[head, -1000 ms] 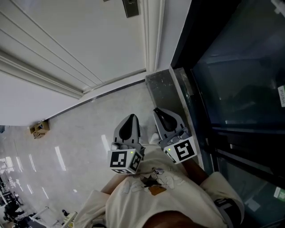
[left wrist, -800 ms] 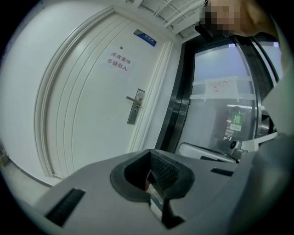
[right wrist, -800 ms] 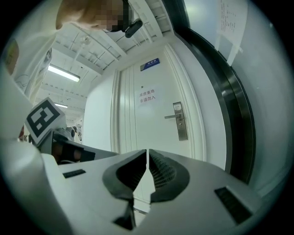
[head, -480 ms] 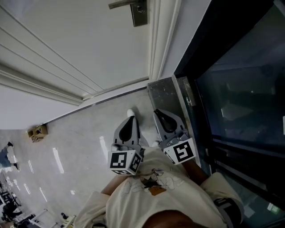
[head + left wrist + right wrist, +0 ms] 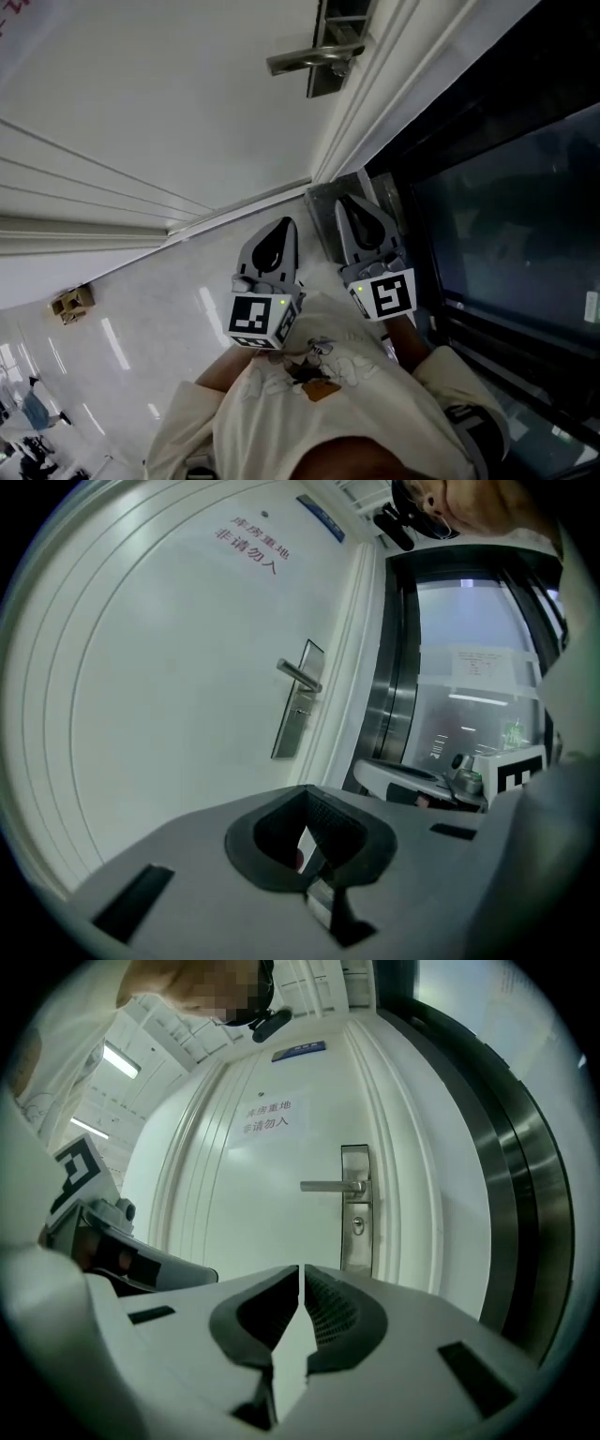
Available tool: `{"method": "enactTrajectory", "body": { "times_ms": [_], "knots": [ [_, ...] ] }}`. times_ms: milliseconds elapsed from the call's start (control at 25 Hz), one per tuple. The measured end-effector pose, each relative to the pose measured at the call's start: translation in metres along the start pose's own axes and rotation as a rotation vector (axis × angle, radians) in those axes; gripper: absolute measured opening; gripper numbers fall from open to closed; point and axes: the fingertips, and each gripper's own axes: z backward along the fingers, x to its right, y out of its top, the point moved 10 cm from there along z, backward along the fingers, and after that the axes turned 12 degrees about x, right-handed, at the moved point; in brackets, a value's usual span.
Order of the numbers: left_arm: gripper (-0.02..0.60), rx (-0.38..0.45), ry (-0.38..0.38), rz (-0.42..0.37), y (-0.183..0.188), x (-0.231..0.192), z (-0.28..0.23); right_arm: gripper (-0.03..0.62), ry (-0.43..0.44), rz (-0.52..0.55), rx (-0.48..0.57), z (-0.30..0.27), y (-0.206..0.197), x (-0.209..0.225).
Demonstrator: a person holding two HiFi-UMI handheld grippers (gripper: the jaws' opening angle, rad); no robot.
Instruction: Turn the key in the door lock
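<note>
1. The white door (image 5: 187, 94) fills the upper left of the head view. Its right edge meets a ribbed white door frame (image 5: 375, 84).
2. Right of the frame stands a steel post (image 5: 337, 192), then a dark glass panel (image 5: 506, 216). That side is closed in.
3. To the left, pale polished floor (image 5: 159, 291) runs open along the foot of the door. One cardboard box (image 5: 72, 301) sits far off on it.
4. The lock is on the one metal lock plate (image 5: 355, 1208), close to the door's right edge. One lever handle (image 5: 305, 62) points left from the plate, with one keyhole (image 5: 357, 1226) just below it. The keyhole is too small to tell whether a key sits in it.
5. There are two grippers, held side by side in front of the person's shirt (image 5: 319, 403). They are near each other but not touching, and well apart from the door.
6. The left gripper (image 5: 307, 794) has its jaws closed together at the tips, with nothing held.
7. The right gripper (image 5: 301, 1269) also has its jaws closed and empty, and it faces the lock plate.
8. The door carries two signs: one red-lettered notice (image 5: 268, 1117) and one blue plate (image 5: 299, 1051) above it.
</note>
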Motion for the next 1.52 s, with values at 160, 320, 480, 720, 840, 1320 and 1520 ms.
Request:
{"method": "enactTrajectory", "body": {
  "times_ms": [160, 320, 480, 720, 840, 1320, 1520],
  "knots": [
    [0.006, 0.017, 0.004, 0.036, 0.016, -0.016, -0.029, 0.009, -0.002, 0.058, 0.014, -0.038, 0.012, 0.015],
    [0.006, 0.018, 0.012, 0.04, 0.022, -0.026, -0.05, 0.05, 0.009, 0.15, 0.024, -0.065, 0.023, 0.027],
    [0.006, 0.006, 0.004, 0.041, 0.022, -0.024, -0.064, 0.08, 0.0, 0.247, -0.001, -0.079, 0.03, 0.04],
    [0.006, -0.007, -0.017, 0.04, 0.02, -0.016, -0.076, 0.141, -0.01, 0.36, -0.089, -0.099, 0.029, 0.06],
    [0.006, -0.007, -0.017, 0.042, 0.02, -0.015, -0.079, 0.141, -0.011, 0.472, -0.117, -0.111, 0.033, 0.066],
    [0.006, 0.003, 0.007, 0.047, 0.019, -0.013, -0.081, 0.12, 0.019, 1.053, -0.184, -0.157, 0.032, 0.068],
    [0.006, 0.013, 0.022, 0.047, 0.021, -0.019, -0.081, 0.12, 0.06, 1.156, -0.246, -0.17, 0.022, 0.068]
  ]
}}
